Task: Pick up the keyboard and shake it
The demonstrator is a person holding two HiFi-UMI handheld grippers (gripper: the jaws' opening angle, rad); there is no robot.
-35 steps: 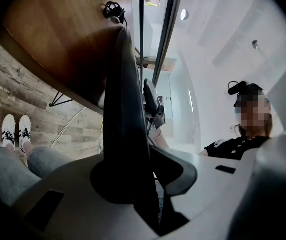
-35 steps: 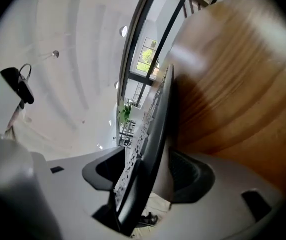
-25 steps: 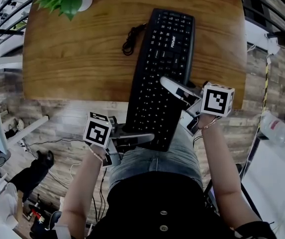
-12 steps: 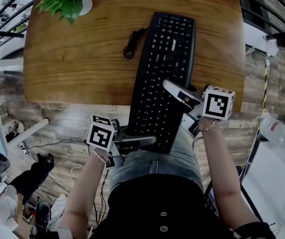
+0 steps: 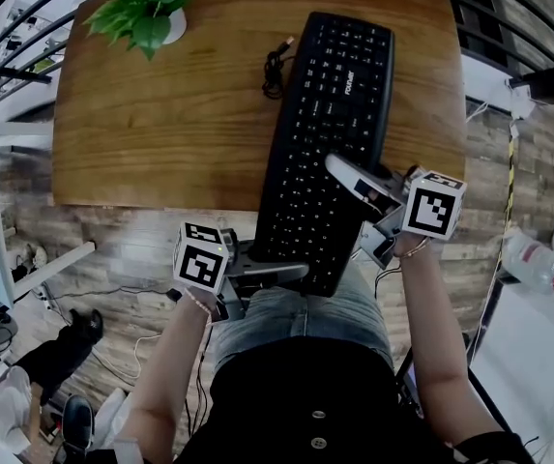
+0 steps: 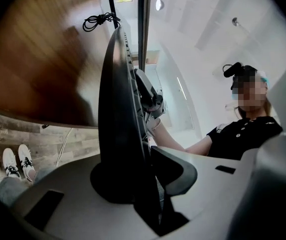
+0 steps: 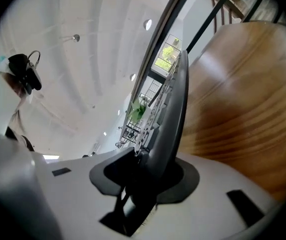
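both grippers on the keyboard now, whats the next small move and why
Probably raise the keyboard clear of the table. The left gripper clamps its near end; the right gripper's jaws have just been closing and now pinch its right edge, but the far end lies over the wood.

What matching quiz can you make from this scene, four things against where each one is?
1 black plastic keyboard
2 green leafy potted plant
3 coiled black cable
4 left gripper

A brown wooden table's far left corner
B gripping the keyboard's near end
C lying left of the keyboard's far end
D jutting past the table's near edge

Pairs: 1-D, 2-A, 3-C, 4-B
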